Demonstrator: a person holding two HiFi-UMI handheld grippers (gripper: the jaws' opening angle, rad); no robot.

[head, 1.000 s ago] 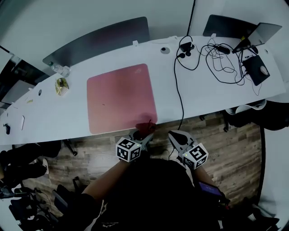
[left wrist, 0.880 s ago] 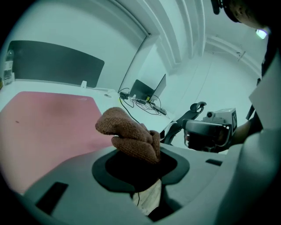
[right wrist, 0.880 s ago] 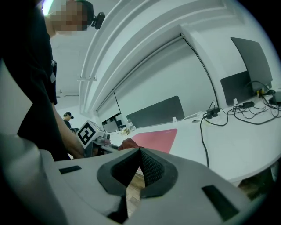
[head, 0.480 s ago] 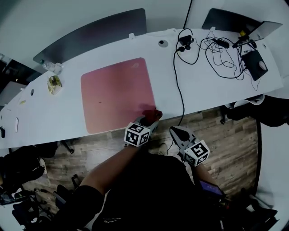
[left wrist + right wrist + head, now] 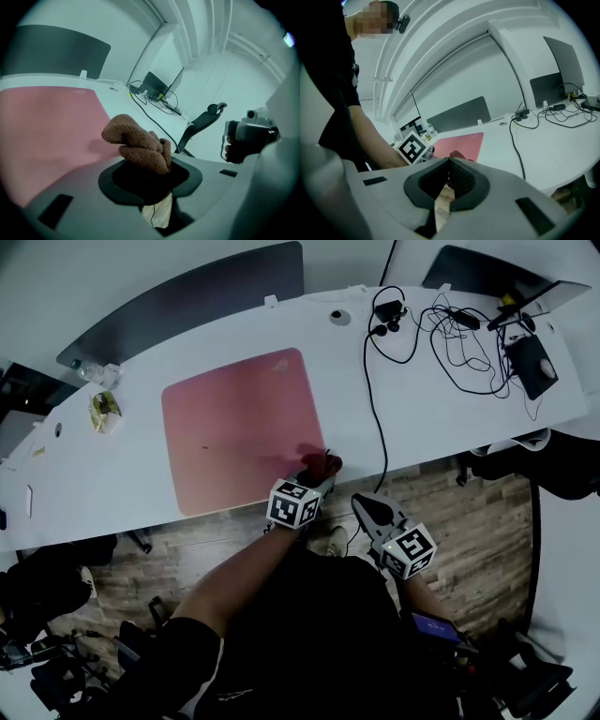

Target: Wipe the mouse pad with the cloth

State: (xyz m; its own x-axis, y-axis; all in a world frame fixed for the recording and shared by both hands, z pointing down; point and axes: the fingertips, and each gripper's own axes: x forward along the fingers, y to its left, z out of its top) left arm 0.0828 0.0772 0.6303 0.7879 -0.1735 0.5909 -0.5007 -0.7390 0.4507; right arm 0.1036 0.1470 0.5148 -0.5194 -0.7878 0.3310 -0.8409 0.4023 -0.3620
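Observation:
A pink mouse pad (image 5: 239,427) lies on the white desk (image 5: 422,418). My left gripper (image 5: 319,478) is shut on a bunched brown cloth (image 5: 324,463), which sits over the pad's near right corner at the desk's front edge. In the left gripper view the cloth (image 5: 136,143) bulges out of the jaws above the mouse pad (image 5: 47,126). My right gripper (image 5: 367,507) hangs off the desk over the floor, shut with nothing in it. In the right gripper view its pads (image 5: 459,176) meet at the tip, with the mouse pad (image 5: 464,142) beyond.
A black cable (image 5: 373,399) runs down the desk just right of the pad. Tangled cables (image 5: 459,334), a laptop (image 5: 539,306) and a dark pad with a mouse (image 5: 532,362) fill the far right. A crumpled wrapper (image 5: 103,411) lies left of the pad. Grey partitions (image 5: 187,306) line the back.
My left gripper has carried the cloth forward from the desk's front edge onto the pad's near right corner. The right gripper has stayed below the edge.

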